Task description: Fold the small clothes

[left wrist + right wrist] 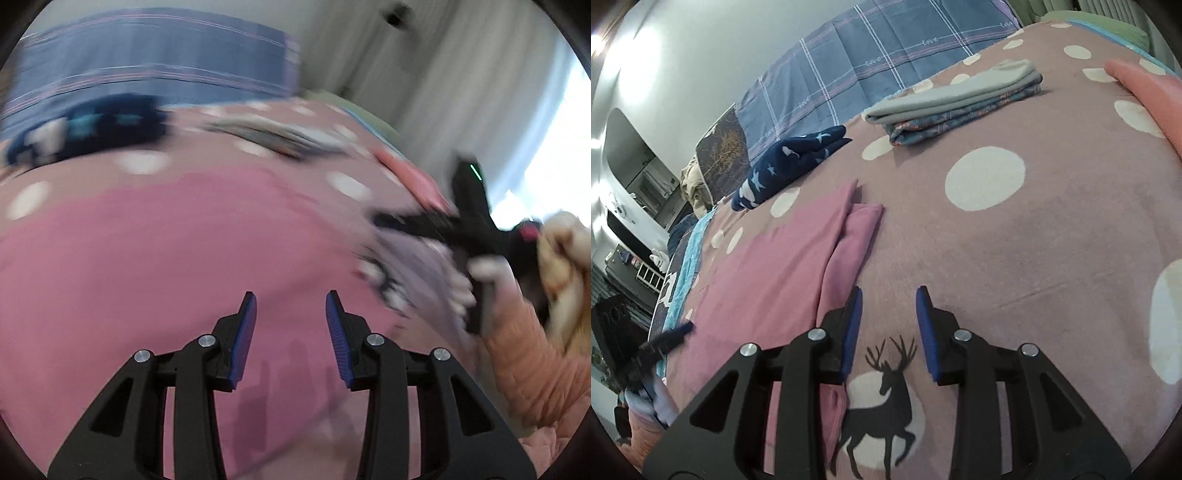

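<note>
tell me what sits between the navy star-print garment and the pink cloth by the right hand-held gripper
Nothing sits there: in the right wrist view only bare dotted blanket separates the navy star-print garment from the pink cloth.

The left black two-finger claw with blue ribbed pads [291, 314] points forward and downward, its jaws parted with nothing between them. The right black claw with blue pads [888, 314] is tilted down the same way, jaws likewise apart and empty. In the left wrist view, a hand [476, 291] in an orange ribbed sleeve [532, 369] grips the right claw's black handle.
</note>
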Demonstrator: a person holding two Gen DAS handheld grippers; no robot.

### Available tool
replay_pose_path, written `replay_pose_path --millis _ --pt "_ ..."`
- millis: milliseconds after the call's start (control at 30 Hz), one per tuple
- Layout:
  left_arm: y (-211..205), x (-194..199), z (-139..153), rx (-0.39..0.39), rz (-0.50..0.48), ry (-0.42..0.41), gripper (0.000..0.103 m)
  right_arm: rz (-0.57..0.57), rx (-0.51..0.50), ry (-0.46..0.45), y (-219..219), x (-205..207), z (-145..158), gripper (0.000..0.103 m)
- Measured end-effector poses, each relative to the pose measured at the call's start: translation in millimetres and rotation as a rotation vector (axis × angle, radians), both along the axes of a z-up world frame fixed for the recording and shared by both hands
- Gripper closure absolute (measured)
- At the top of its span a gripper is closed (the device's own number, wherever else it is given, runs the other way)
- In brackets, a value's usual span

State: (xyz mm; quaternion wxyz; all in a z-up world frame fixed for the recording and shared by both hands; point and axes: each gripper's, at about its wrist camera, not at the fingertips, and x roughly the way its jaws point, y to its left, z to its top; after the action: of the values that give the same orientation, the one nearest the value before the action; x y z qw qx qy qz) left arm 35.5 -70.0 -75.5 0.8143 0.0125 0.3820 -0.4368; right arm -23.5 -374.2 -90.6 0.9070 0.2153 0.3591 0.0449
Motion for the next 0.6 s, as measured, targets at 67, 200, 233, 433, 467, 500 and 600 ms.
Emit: replay_pose_path --millis 67,200,233,433,467,500,600 --pt "-39 -17 -4 0.037 -0.079 -0.015 0.064 0.01 0.018 -0.003 -6 2 3 0.071" --pt "-89 -42 -16 0.147 -0.149 -0.076 0.064 0.04 0.055 -0.006 -17 12 8 0.071" --pt "-94 -45 -19 0.163 -0.157 -0.083 0.064 0.058 0.061 -0.003 -17 17 8 0.071" --pt "-116 -56 -40 0.298 -0.168 -0.112 0.062 0.163 0.067 0.047 -9 65 1 0.071" --pt "-115 -54 -43 0.301 -0.162 -0.101 0.062 0.174 0.077 0.057 -8 72 -1 0.071" --pt "-113 -52 -44 0.297 -0.159 -0.092 0.062 0.187 0.091 0.068 -8 80 -3 0.07" --pt "-116 -50 -46 0.298 -0.158 -0.091 0.067 0.215 0.14 0.106 -7 106 -13 0.067"
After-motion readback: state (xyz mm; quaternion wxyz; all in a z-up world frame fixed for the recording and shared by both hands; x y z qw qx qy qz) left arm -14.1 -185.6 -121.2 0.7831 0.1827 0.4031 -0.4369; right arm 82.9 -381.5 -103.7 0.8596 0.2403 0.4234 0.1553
